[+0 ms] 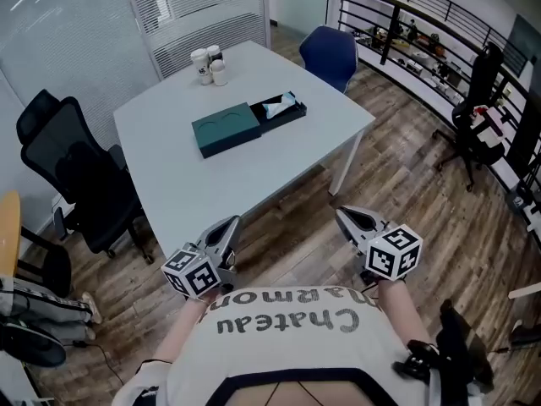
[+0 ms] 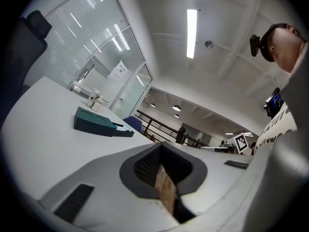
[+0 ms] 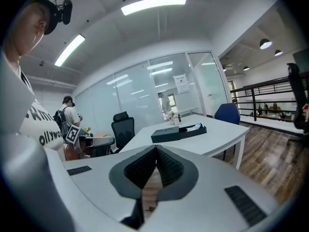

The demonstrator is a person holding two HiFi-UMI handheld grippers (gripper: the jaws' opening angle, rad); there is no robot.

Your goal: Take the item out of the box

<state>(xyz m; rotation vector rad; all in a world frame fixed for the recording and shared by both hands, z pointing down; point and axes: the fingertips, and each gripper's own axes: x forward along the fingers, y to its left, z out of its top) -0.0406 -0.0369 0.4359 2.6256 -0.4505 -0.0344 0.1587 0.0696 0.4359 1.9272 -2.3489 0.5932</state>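
Well short of box [image 1: 248, 123]: left gripper [image 1: 230, 223], right gripper [image 1: 343, 214], fingers [image 2: 146, 166] closed, empty. Risk: unopened fingers shove box; item [image 1: 283, 102] inside seemingly small.

Ahead: bare tabletop on the white table [image 1: 161, 176] between me and the box [image 1: 247, 123].
Over the box: free from above and from my side.
Behind box: cups [image 1: 209, 64], standing apart from it.
My left: black chair [image 1: 80, 176] just beside the table's edge.
My right: open floor [image 1: 406, 184]; blue chair [image 1: 330, 51] at far corner.

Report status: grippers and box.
Left gripper shut, empty. Right gripper shut, empty. Both short of the table. Dark green box open, item inside. No obstruction seen.
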